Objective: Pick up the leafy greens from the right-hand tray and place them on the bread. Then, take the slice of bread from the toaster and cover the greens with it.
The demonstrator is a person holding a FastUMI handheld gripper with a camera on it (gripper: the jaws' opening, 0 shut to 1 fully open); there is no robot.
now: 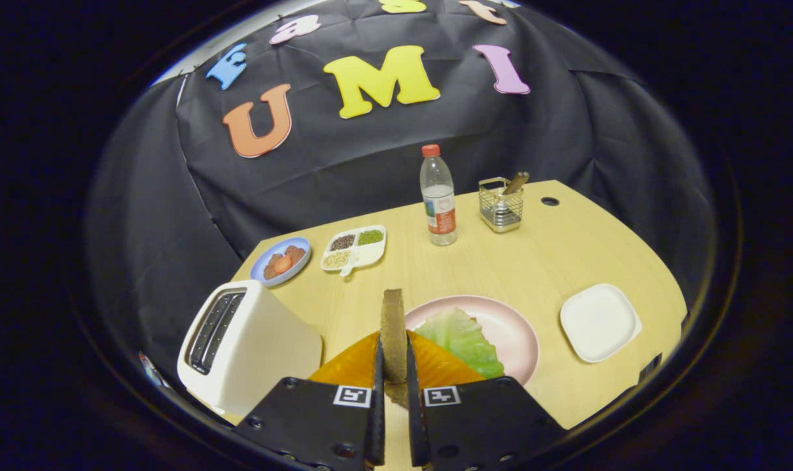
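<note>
My gripper (394,366) is shut on a brown slice of bread (392,330), held upright and edge-on between both fingers. Just ahead and slightly right lies a green lettuce leaf (462,340) on a pink plate (511,327); a brown edge shows under the leaf at its far side. The white toaster (246,347) stands to the left of the fingers, its slots looking empty. A white square tray (599,322) sits to the right of the pink plate with nothing on it. An orange ribbed thing (354,363) lies under the fingers, partly hidden.
Beyond the plate stand a water bottle (438,196) with a red cap and a wire basket (501,204) holding a utensil. A divided white dish of grains (355,249) and a blue plate (281,260) with food sit far left. The table's edge runs close on the right.
</note>
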